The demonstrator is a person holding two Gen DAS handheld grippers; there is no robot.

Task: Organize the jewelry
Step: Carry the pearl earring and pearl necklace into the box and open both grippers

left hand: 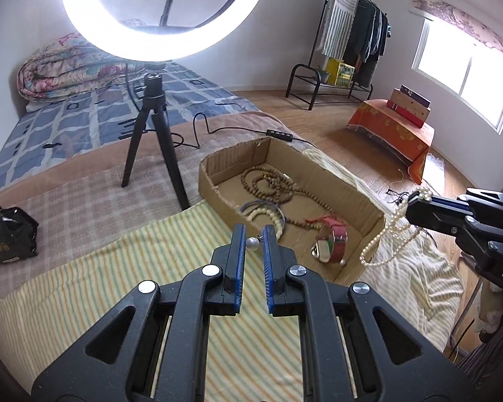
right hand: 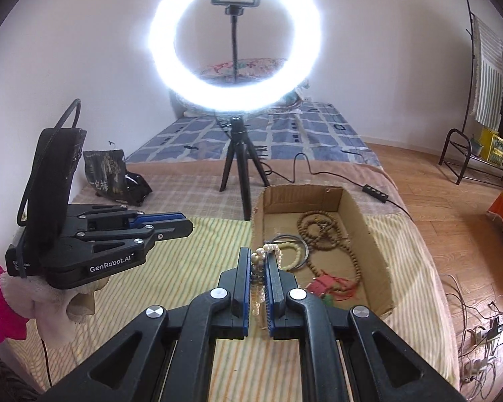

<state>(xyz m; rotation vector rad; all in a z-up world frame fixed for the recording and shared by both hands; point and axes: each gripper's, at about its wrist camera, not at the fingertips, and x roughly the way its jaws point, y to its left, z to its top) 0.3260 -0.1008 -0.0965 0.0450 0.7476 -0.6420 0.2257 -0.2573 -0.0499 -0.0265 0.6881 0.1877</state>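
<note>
A cardboard box on the bed holds brown bead necklaces, a white bead bracelet, thin metal bangles and a red bangle. My left gripper is shut on a small pearl earring, held just before the box's near wall. My right gripper is shut on a pearl necklace; in the left wrist view the pearl necklace hangs from the right gripper over the box's right corner. The box also shows in the right wrist view.
A ring light on a black tripod stands behind the box, its cable running across the bed. A black bag lies at left. A striped cloth covers the bed. A clothes rack and orange-covered stand are beyond.
</note>
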